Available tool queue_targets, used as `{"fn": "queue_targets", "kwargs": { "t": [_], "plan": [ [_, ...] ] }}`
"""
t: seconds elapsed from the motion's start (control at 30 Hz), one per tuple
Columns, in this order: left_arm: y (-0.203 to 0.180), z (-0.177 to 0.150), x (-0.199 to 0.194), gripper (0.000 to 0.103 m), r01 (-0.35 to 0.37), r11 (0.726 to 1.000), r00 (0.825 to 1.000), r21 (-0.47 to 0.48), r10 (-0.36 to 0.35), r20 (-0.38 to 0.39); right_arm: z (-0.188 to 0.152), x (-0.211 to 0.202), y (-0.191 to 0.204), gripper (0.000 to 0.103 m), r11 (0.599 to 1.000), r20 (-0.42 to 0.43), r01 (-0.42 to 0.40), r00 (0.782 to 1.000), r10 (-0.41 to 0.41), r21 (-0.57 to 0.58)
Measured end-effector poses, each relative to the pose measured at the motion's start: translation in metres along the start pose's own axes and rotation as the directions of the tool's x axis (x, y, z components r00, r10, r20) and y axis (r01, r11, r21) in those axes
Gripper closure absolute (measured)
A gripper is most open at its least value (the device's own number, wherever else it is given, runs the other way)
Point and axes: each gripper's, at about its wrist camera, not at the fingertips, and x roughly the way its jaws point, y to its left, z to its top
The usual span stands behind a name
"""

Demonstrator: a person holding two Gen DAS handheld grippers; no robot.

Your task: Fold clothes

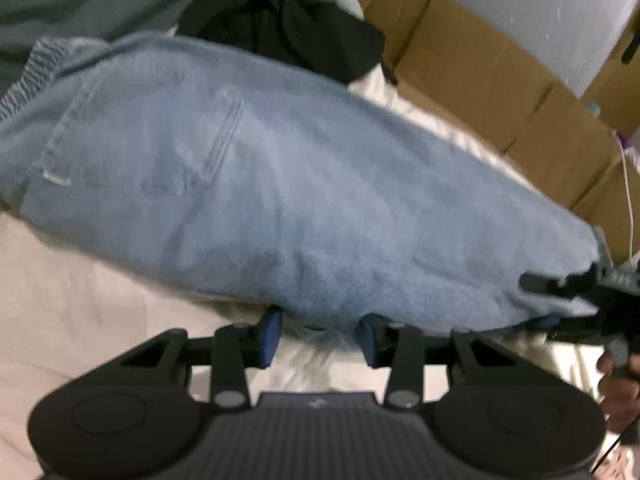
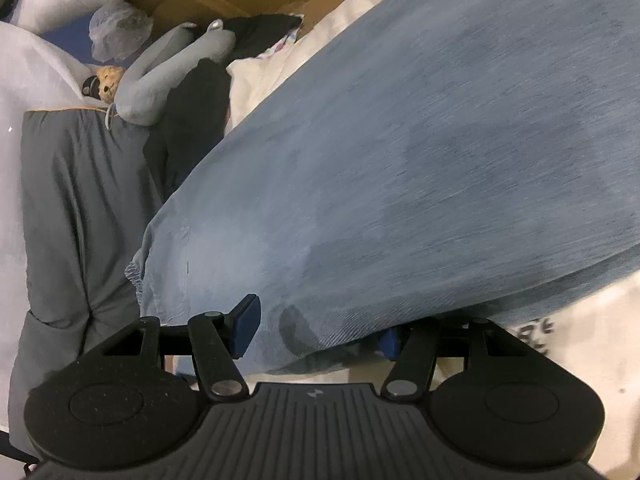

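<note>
Jaws of the left gripper (image 1: 318, 334) and right gripper (image 2: 316, 330) each stood apart, straddling one edge of the light-blue denim jeans (image 1: 280, 184) on the cream bed sheet (image 1: 80, 288), apparently positioned to lift that side for folding

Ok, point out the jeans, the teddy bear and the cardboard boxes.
jeans (image 1: 280, 184): left wrist view, on the denim beside the back pocket.
teddy bear (image 2: 109, 80): right wrist view, on its tan head.
cardboard boxes (image 1: 472, 72): left wrist view, on a brown side panel.
</note>
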Motion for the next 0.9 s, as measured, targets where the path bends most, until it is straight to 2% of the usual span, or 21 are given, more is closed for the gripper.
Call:
{"fn": "queue_targets", "kwargs": {
  "t": [0.2, 0.5, 0.8, 0.9],
  "plan": [
    [0.001, 0.007, -0.006, 0.060, 0.010, 0.999, 1.000, -0.034, -0.009, 0.020, -0.005, 0.023, 0.016, 0.039, 0.999, -0.045, -0.031, 0.999, 0.030, -0.016],
    [0.000, -0.018, 0.013, 0.053, -0.022, 0.999, 1.000, -0.028, 0.022, -0.018, -0.019, 0.061, 0.039, 0.039, 0.996, -0.126, -0.080, 0.989, 0.076, -0.026],
    [-0.001, -0.034, 0.023, 0.050, -0.028, 0.999, 0.999, 0.019, 0.028, -0.018, -0.014, 0.056, 0.039, 0.040, 0.994, -0.096, -0.109, 0.989, 0.110, 0.019],
    [0.001, -0.033, 0.029, 0.050, -0.036, 0.999, 0.999, -0.004, 0.036, -0.009, -0.014, 0.054, 0.040, 0.040, 0.993, -0.093, -0.118, 0.988, 0.120, 0.026]
  ]
}}
